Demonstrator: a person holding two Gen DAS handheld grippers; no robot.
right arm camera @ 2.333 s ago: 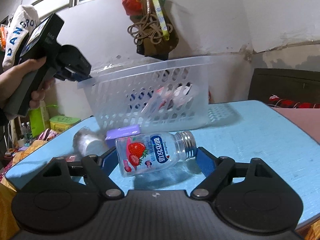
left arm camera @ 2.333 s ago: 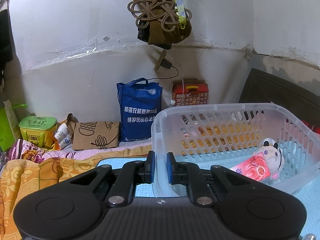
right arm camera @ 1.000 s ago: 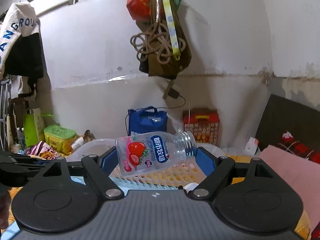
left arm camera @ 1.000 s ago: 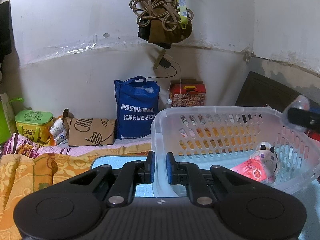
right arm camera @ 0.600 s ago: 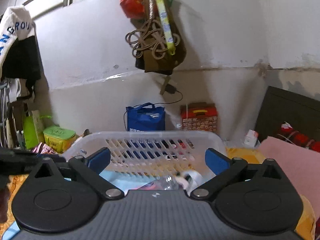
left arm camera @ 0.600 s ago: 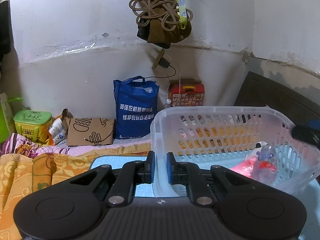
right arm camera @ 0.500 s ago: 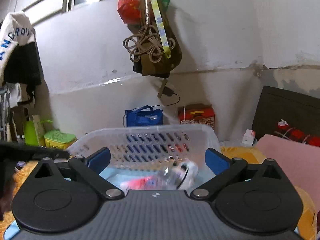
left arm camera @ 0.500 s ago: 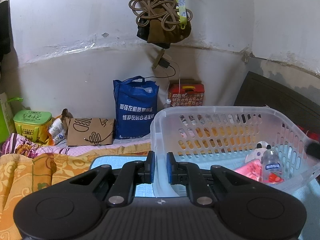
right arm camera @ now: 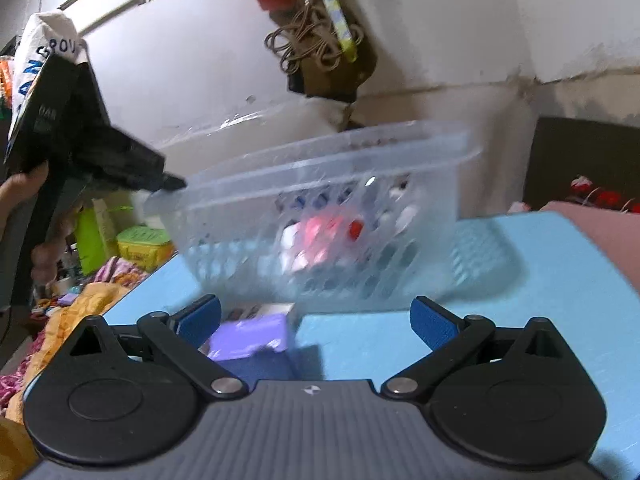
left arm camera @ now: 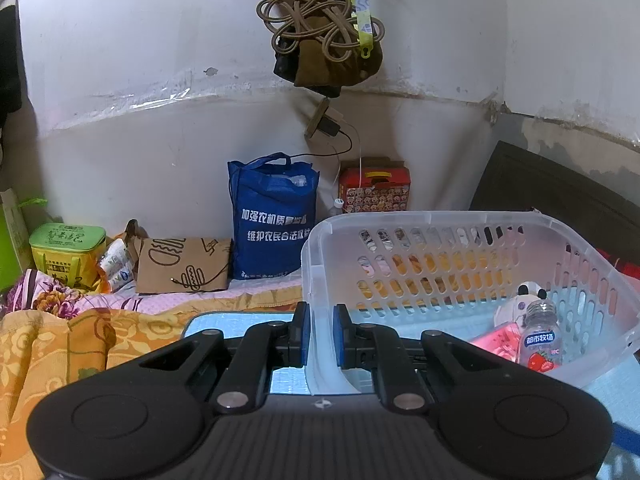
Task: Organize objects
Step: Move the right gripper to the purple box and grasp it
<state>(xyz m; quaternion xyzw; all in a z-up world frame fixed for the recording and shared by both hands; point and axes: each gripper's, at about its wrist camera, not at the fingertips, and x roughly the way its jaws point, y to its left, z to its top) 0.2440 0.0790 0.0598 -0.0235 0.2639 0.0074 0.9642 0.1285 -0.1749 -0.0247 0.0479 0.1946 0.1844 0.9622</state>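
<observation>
**A:** What could go wrong here?

**B:** Nearest the right gripper (right arm camera: 316,320), a purple box (right arm camera: 250,336) lies on the blue counter (right arm camera: 520,280), just inside the left pad at about 9 o'clock. It sits off-centre between wide jaws, so a closing squeeze could push it aside or catch only a corner. The blurred right view adds to that doubt. Just beyond the box, the clear basket (right arm camera: 320,184) looks tilted, lifted at one corner by the left gripper (left arm camera: 319,334). If that pinch slips on the thin plastic rim, the basket would probably drop towards the box.

**A:** And the jaws themselves?

**B:** The right jaws stand fully spread and empty, pads touching nothing that can be seen. The left jaws are nearly closed, clamping the basket's near wall between the blue pads.

**A:** Farther in?

**B:** At 3 o'clock in the left view, a strawberry-label bottle (left arm camera: 540,340) stands inside the basket, against a pink packet (left arm camera: 494,340) and a panda toy (left arm camera: 520,300).
</observation>
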